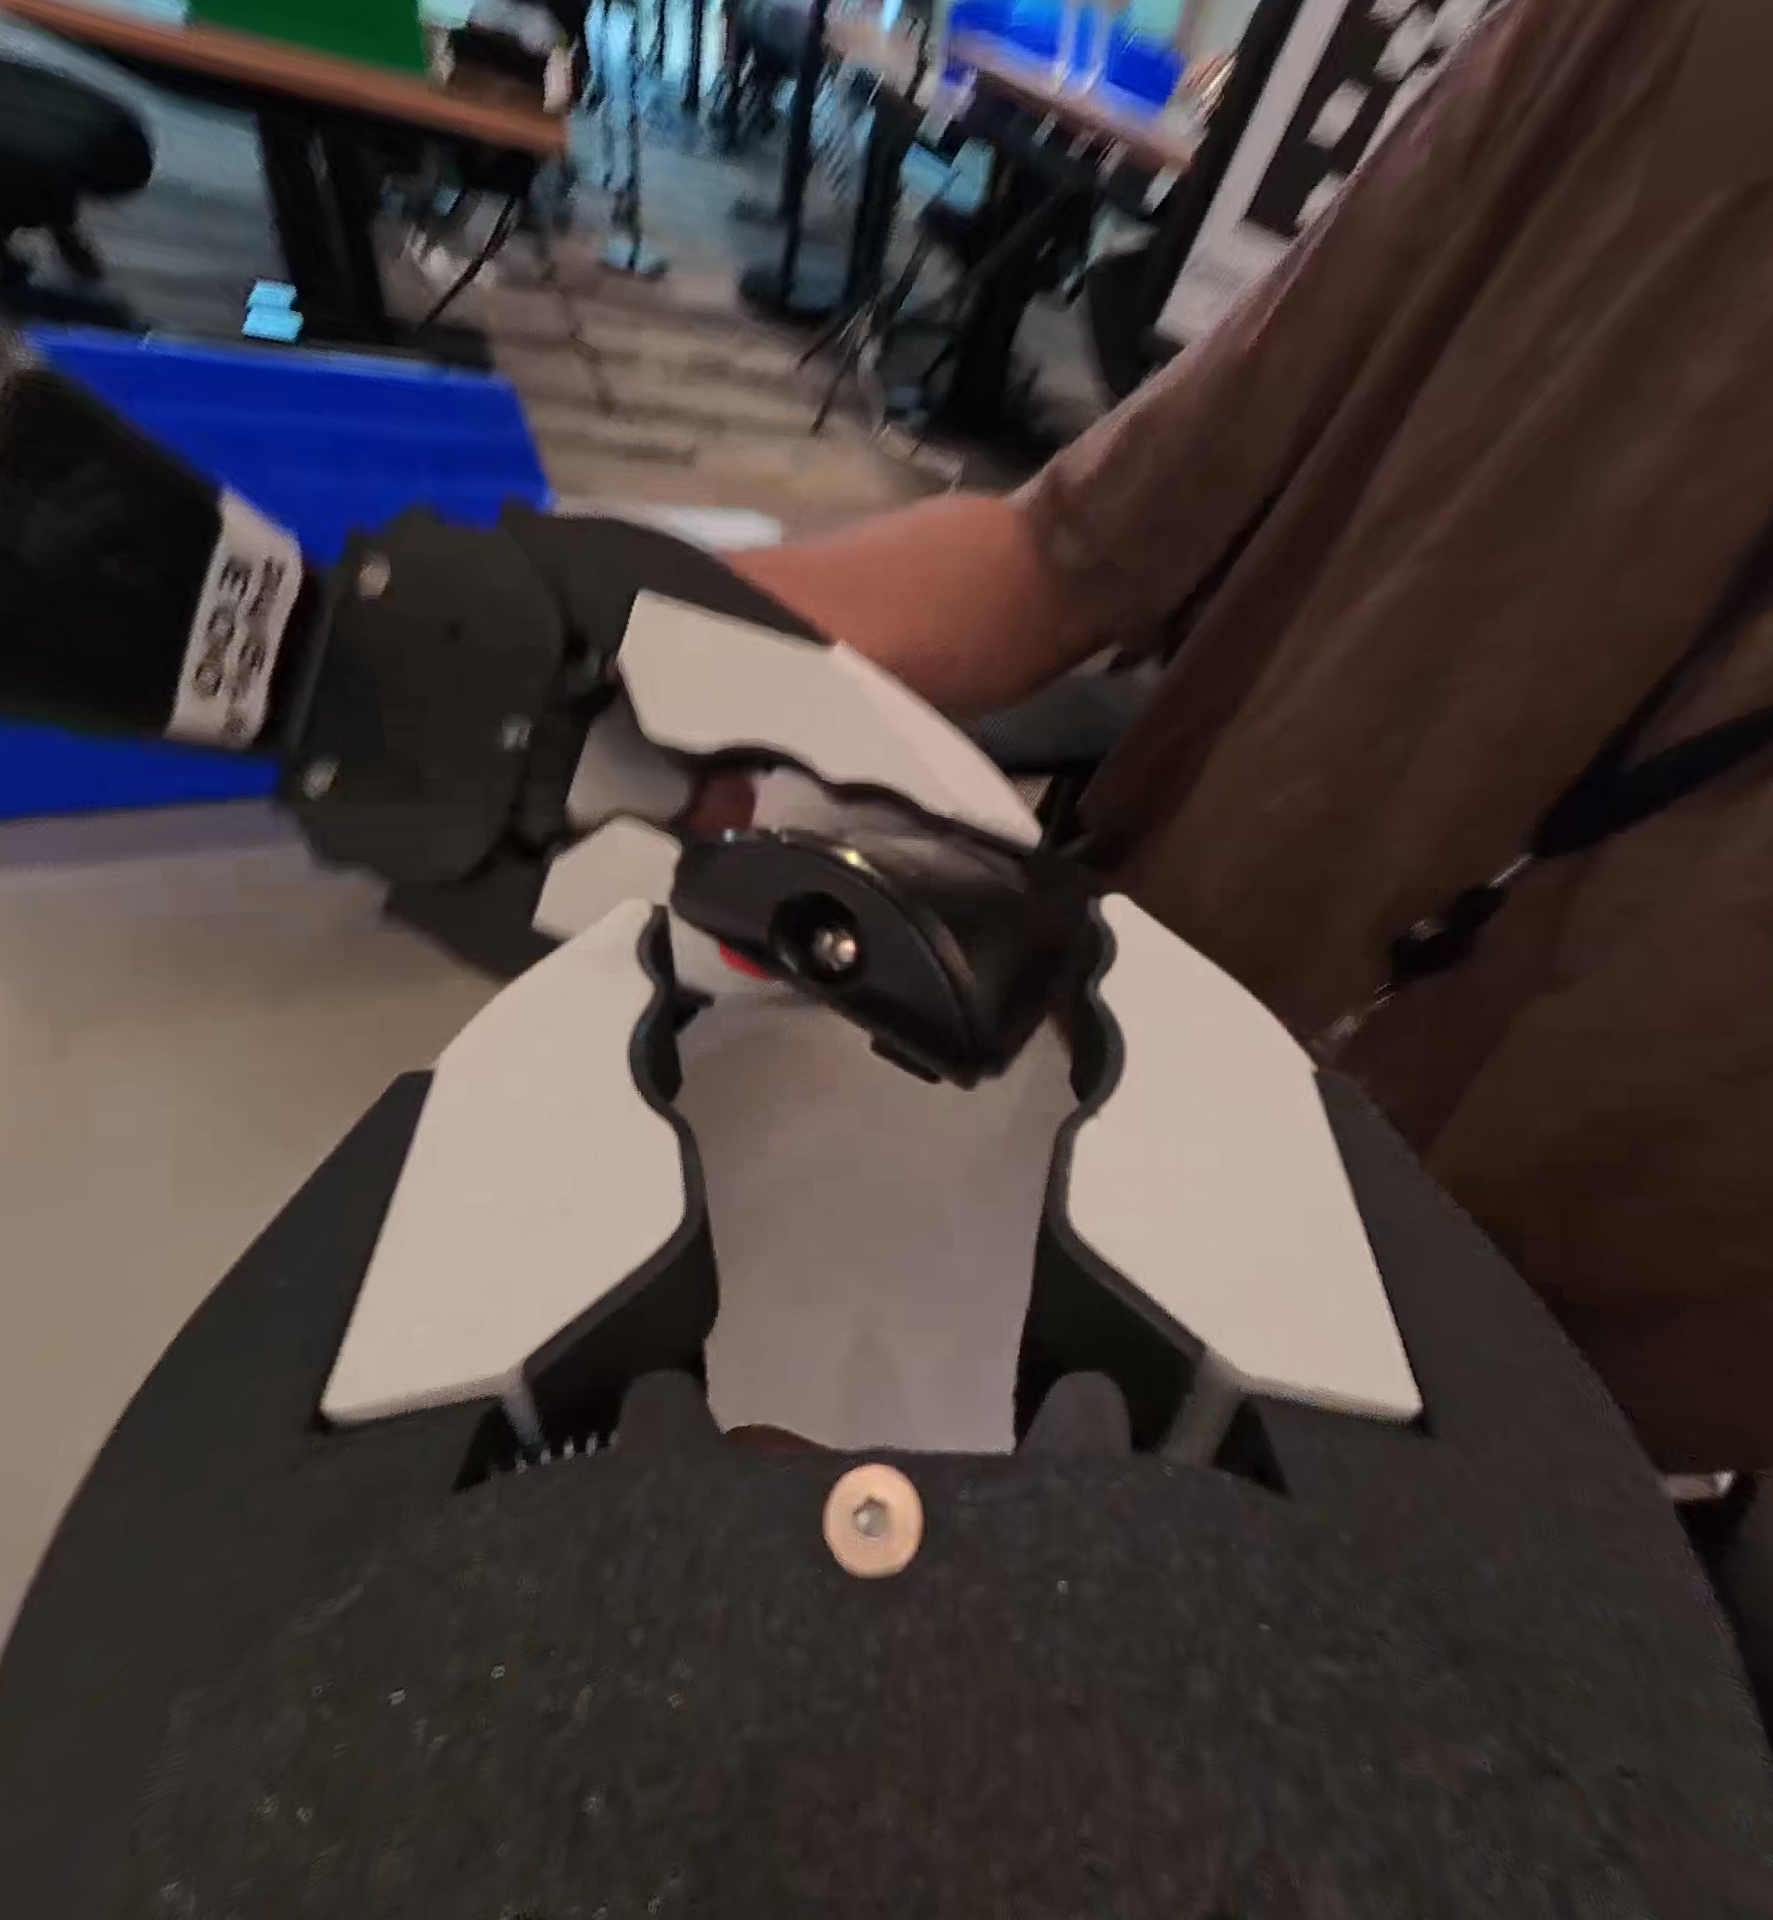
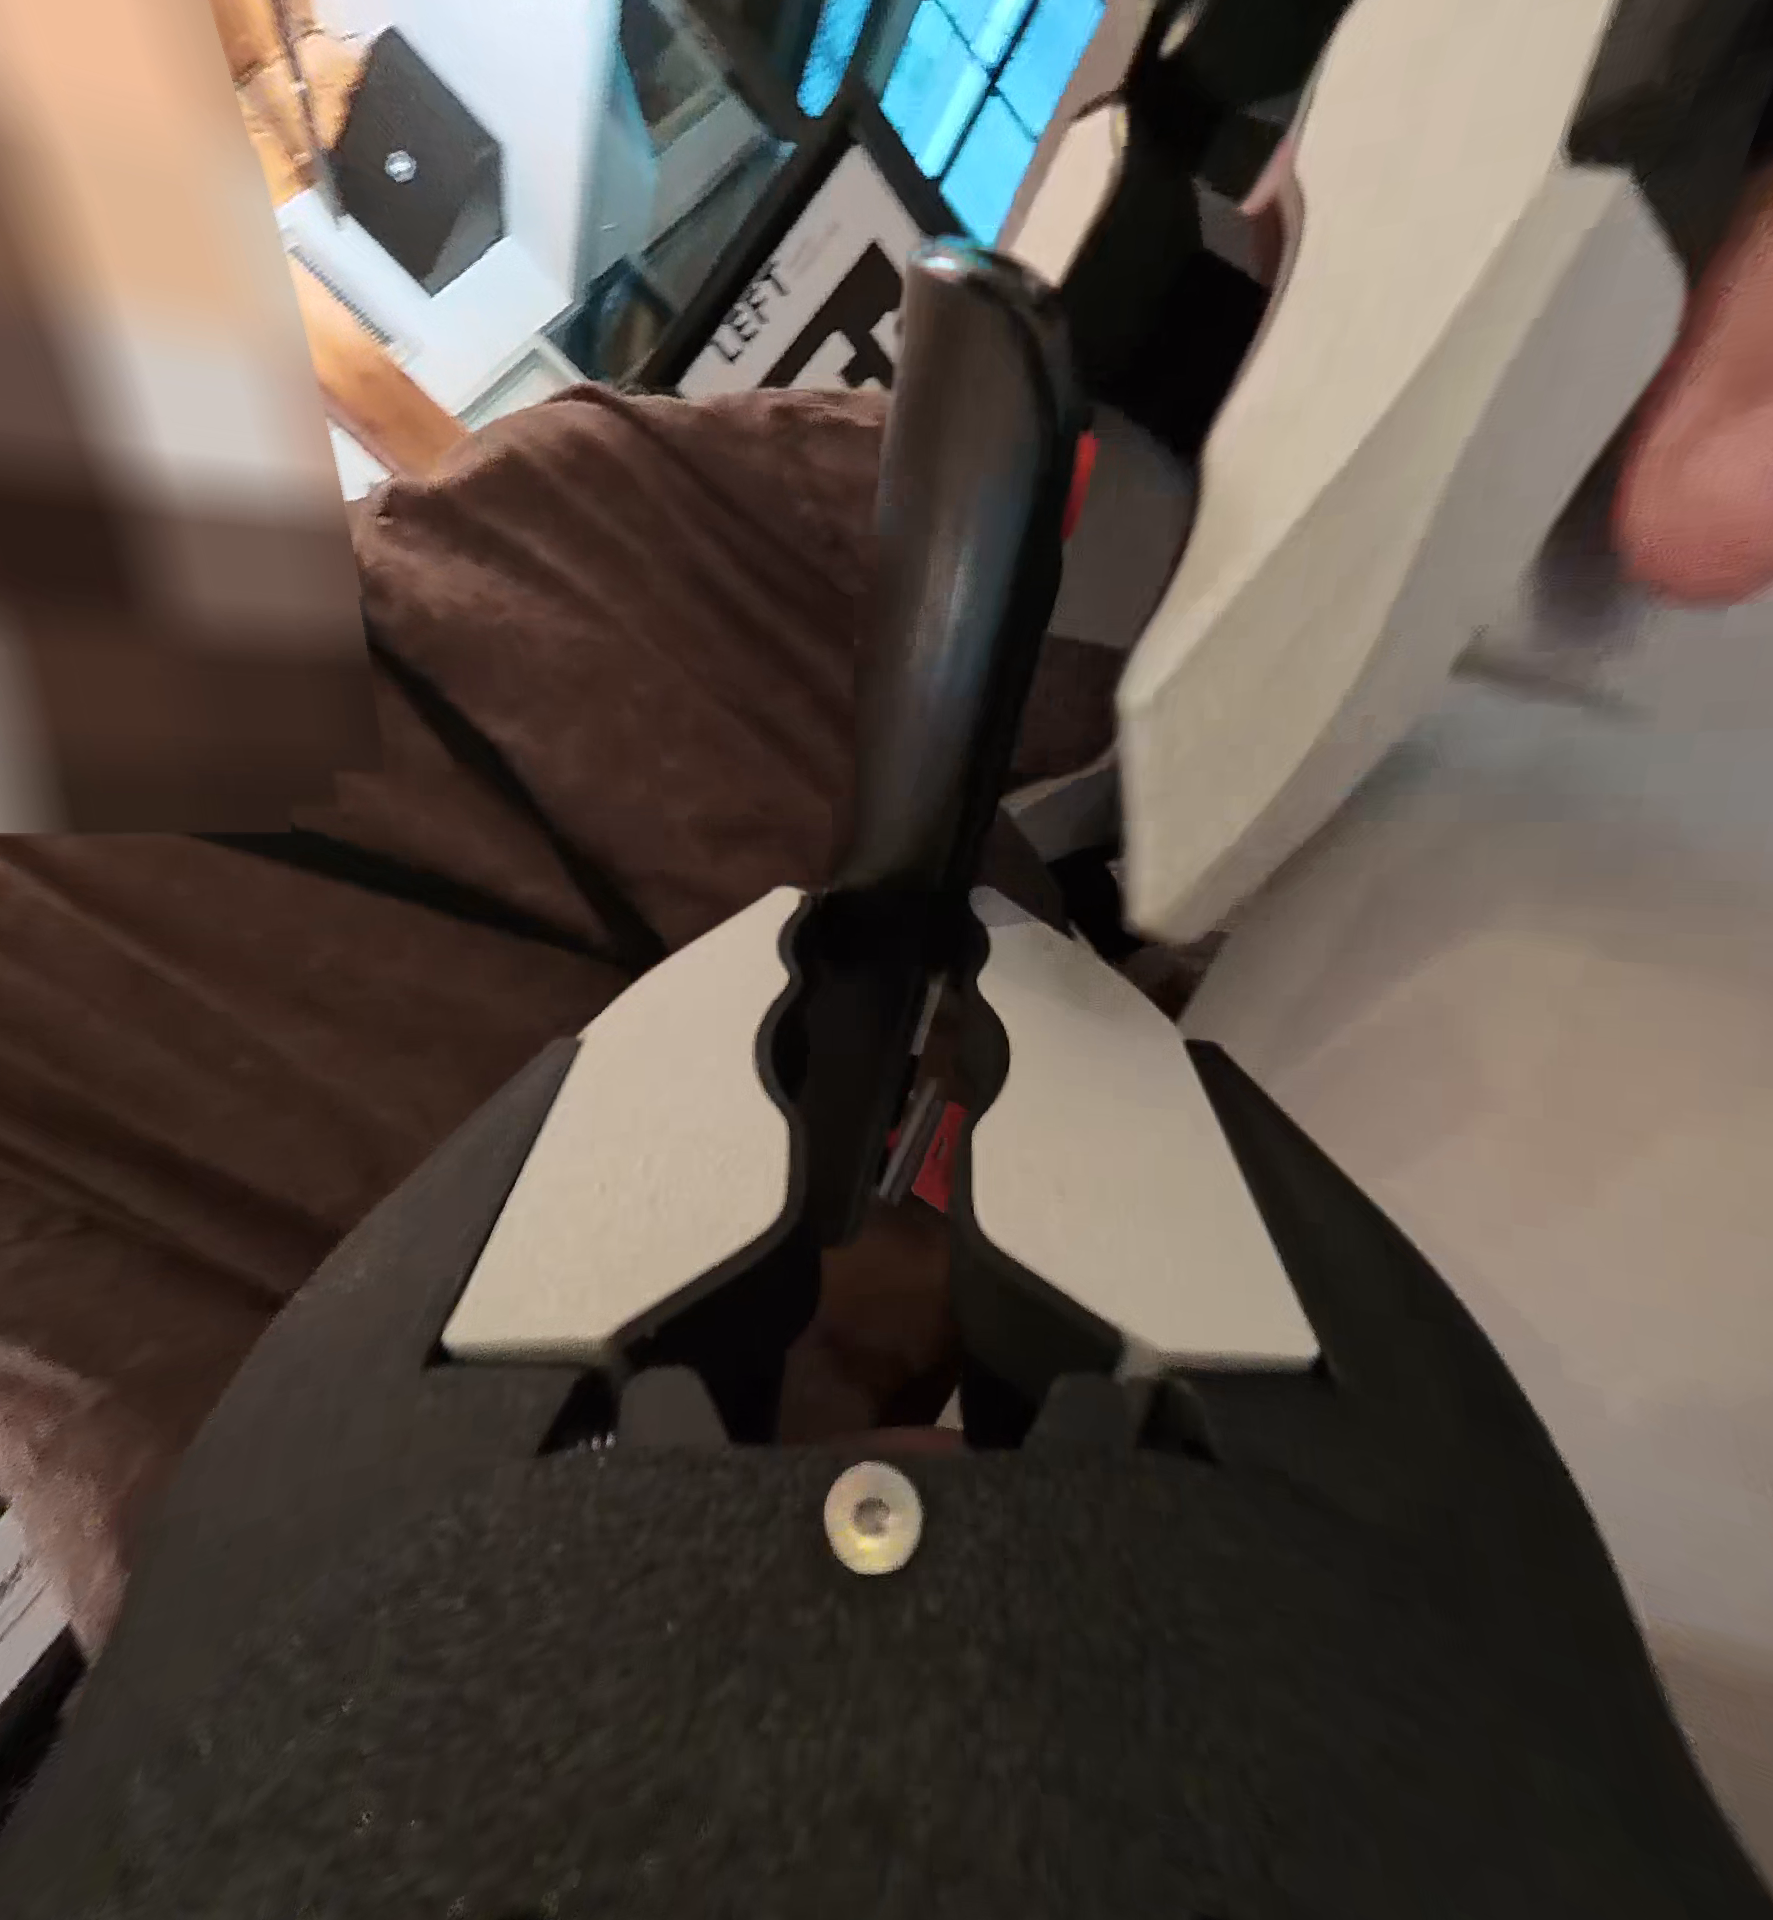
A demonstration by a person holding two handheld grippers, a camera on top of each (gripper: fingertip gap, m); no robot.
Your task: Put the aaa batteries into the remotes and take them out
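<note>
Right gripper [image 2: 887, 935] clamps long glossy black plastic remote [image 2: 949, 582], axis straight ahead; left gripper [image 1: 877, 935] spread, remote end [image 1: 861, 951] between tips.

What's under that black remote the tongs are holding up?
Under the remote is bare pale table; the right tongs hold it up. Its battery compartment isn't visible.
</note>
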